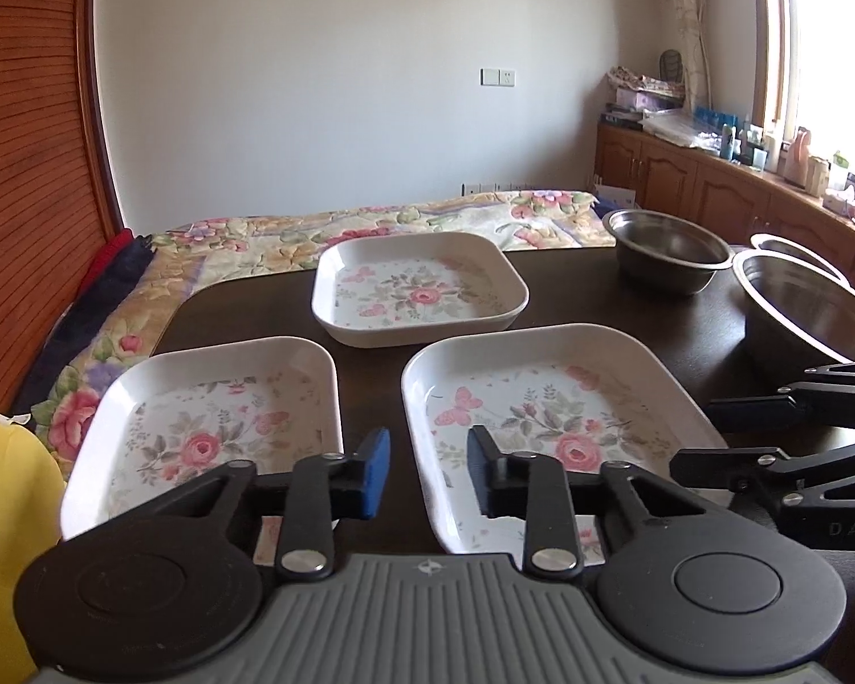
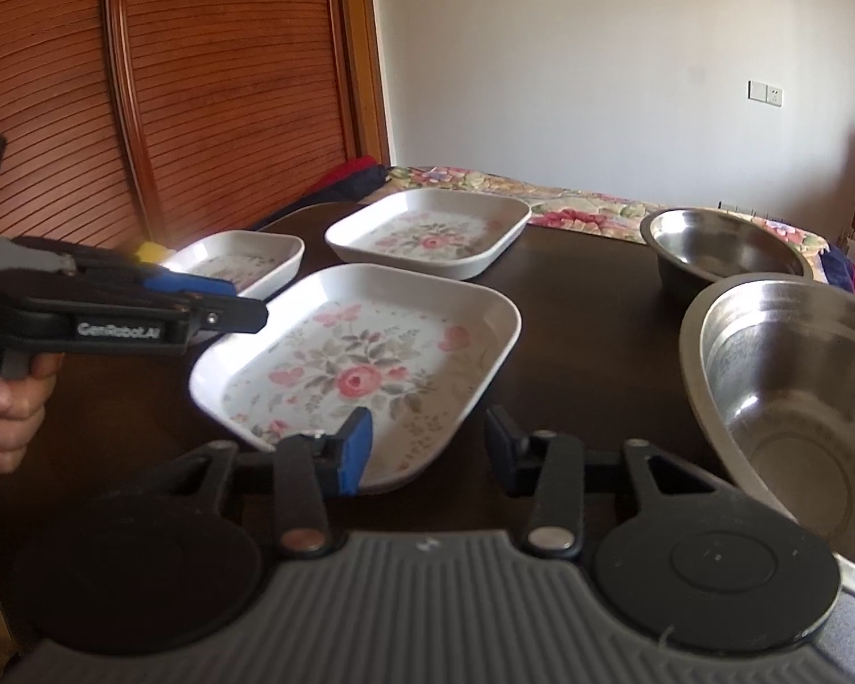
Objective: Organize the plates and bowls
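Left gripper (image 1: 427,473) between floral plates (image 1: 547,427).

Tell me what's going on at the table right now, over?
Left gripper and right gripper open, empty. Three floral plates, nearest, and steel bowls unstacked on dark table. Nothing blocking.

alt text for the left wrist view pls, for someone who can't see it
An open left hand-held gripper hovers over a dark table holding three white floral plates: two near ones and one farther back. Steel bowls stand at right, above the right hand-held gripper, with a floral bedspread behind.
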`<action>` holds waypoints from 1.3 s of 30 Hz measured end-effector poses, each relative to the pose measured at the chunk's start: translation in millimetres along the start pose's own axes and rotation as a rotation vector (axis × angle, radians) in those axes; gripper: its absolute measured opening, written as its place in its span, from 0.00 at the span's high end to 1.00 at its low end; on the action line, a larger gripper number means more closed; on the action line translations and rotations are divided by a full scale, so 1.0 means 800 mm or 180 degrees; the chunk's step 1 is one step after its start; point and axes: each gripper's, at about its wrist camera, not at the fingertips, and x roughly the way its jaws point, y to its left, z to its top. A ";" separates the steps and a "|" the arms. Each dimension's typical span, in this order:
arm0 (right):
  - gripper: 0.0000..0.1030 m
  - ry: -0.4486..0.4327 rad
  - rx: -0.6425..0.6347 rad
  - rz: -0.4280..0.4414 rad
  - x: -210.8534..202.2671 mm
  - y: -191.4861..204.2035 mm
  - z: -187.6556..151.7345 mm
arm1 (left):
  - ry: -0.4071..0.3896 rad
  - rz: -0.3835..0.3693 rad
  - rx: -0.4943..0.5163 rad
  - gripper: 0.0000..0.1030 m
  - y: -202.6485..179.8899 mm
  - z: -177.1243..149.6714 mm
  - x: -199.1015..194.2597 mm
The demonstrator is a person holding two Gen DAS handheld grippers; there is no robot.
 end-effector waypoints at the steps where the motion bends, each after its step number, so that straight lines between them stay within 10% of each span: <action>1: 0.60 0.0008 -0.0001 0.0006 0.001 0.000 0.001 | 0.0012 -0.0003 0.0009 0.71 0.000 0.000 0.002; 39: 0.83 0.0104 0.0304 0.0125 0.008 -0.029 0.001 | 0.0086 -0.0087 -0.0069 0.90 -0.005 -0.002 0.001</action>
